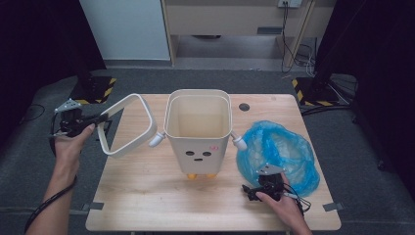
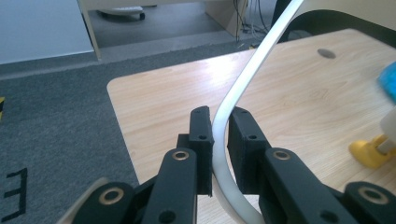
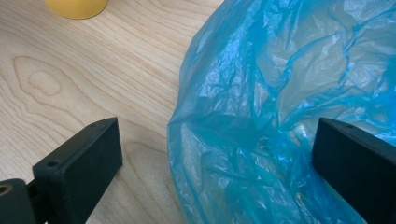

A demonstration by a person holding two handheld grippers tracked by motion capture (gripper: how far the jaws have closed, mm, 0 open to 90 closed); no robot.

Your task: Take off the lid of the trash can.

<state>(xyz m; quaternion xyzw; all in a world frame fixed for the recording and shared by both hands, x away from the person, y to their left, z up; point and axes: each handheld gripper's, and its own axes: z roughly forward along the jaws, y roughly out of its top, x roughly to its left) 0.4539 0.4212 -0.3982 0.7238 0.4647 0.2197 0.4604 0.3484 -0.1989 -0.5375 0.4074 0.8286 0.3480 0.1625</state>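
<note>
Frame (image 1: 128, 125), a white bin rim, hangs over the table's (image 1: 147, 181) left edge, pinched by the left gripper (image 2: 220, 122); beside it stands the bin (image 1: 198, 129). Right gripper (image 3: 212, 154) gapes around a blue bag (image 3: 289, 93).

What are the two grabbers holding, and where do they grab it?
The left gripper pinches the white bin rim ring on its thin band, at a curved corner. The right gripper is open at the blue plastic bag, holding nothing.

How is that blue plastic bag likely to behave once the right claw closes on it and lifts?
The blue plastic bag looks thin and crinkled, so it will probably flop and sag rather than hold shape. Being translucent film, it seems very light. The open right claw straddles its edge; the glossy film may slip unless bunched.
</note>
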